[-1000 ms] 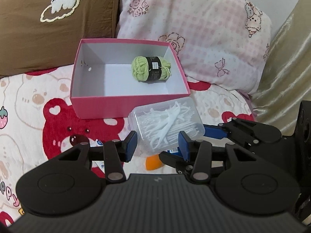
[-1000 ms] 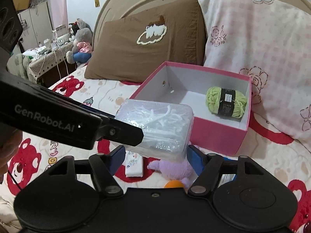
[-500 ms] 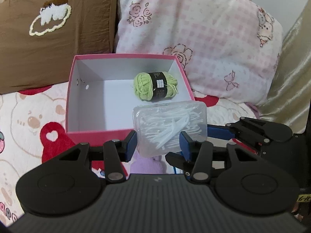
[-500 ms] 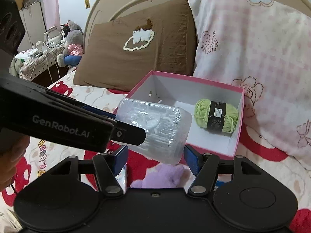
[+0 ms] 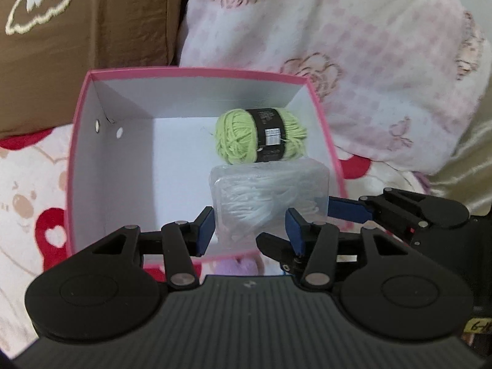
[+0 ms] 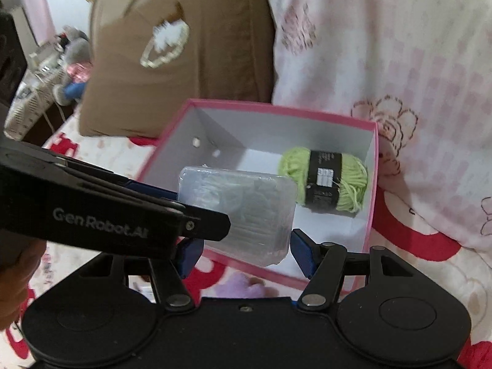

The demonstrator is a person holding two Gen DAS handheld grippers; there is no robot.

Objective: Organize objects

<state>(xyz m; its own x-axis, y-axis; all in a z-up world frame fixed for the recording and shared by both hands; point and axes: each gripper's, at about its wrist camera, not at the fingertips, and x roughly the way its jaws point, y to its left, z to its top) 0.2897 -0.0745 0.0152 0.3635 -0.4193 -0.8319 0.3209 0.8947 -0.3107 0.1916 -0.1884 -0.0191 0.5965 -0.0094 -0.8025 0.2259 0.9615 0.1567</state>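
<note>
I have the clear plastic box of floss picks [image 5: 267, 196] held between both tools at once, up in the air above the open pink box [image 5: 80, 141]. My left hand-held gripper [image 5: 249, 229] pinches the clear box across its near end, and my right hand-held gripper [image 6: 244, 253] has its blue pads against the box's two sides, so I read both as closed on it. In the right wrist view the left tool's arm reaches in from the left and meets the clear box at its near corner. I judge the double hold is there because the lidded plastic is smooth and could twist out of a single pinch.

The clear box hangs over the near right part of the pink box's white floor, tilted, and I cannot tell whether its lower edge touches the floor yet. The green yarn ball [image 5: 261, 136] with its black label lies inside the pink box toward the far right wall, just behind where I am aiming, so the clear box has to go down in front of it without shoving it.

The pink box sits on the bed with a brown pillow [image 5: 92, 24] and a pink checked pillow [image 5: 338, 37] propped behind it. A purple plush toy [image 6: 243, 286] peeks out on the bedsheet below the near wall.
</note>
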